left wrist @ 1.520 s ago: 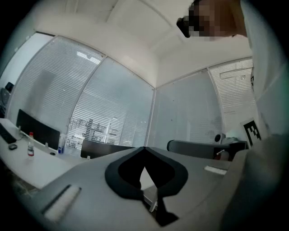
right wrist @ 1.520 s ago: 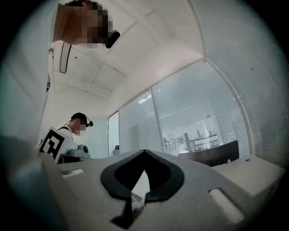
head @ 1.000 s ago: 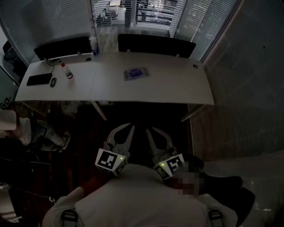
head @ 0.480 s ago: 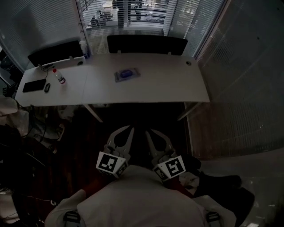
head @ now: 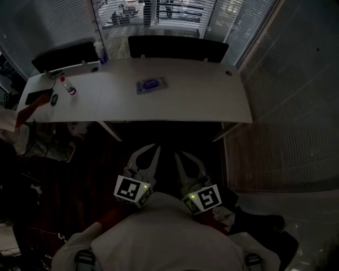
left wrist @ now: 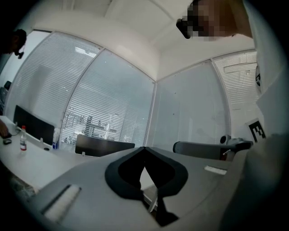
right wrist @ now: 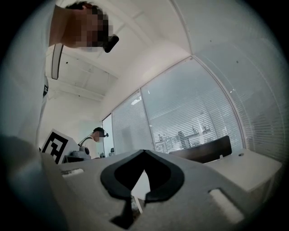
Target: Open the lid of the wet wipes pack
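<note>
Ok, head view first. Both tools are held low and close to the person's chest, well short of the desk (head: pixel 201 103). The left tool (head: pixel 153 150) and right tool (head: pixel 179 155) sit side by side with tips pointing toward the desk, and there's dark floor between them and its near edge. The wipes pack (head: pixel 151 84) lies flat on the desktop, roughly mid-desk and a bit left of centre, lid up, with nothing touching it. A small bottle (head: pixel 67 86) stands upright toward the desk's left end, well apart from the pack. A flat black slab (head: pixel 37 97) lies past it at the far left. Two dark panels (head: pixel 177 48) stand along the desk's far edge, with window blinds (head: pixel 153 13) behind them.

Left tool view: the left tool (left wrist: pixel 144 148) is closed. Its tips meet at the top of a rounded gap and nothing is between them. The desk (left wrist: pixel 31 162) shows pale at lower left, with the bottle (left wrist: pixel 22 139) upright on it and a dark panel (left wrist: pixel 104 146) further along. Blinds (left wrist: pixel 104 103) fill the background.

Right tool view: same story. The right tool (right wrist: pixel 144 151) is closed tip to tip and empty. The desk (right wrist: pixel 244 169) shows at lower right with a dark panel (right wrist: pixel 203 151) above its edge. A second person in a cap (right wrist: pixel 97 134) stands far off on the left.
</note>
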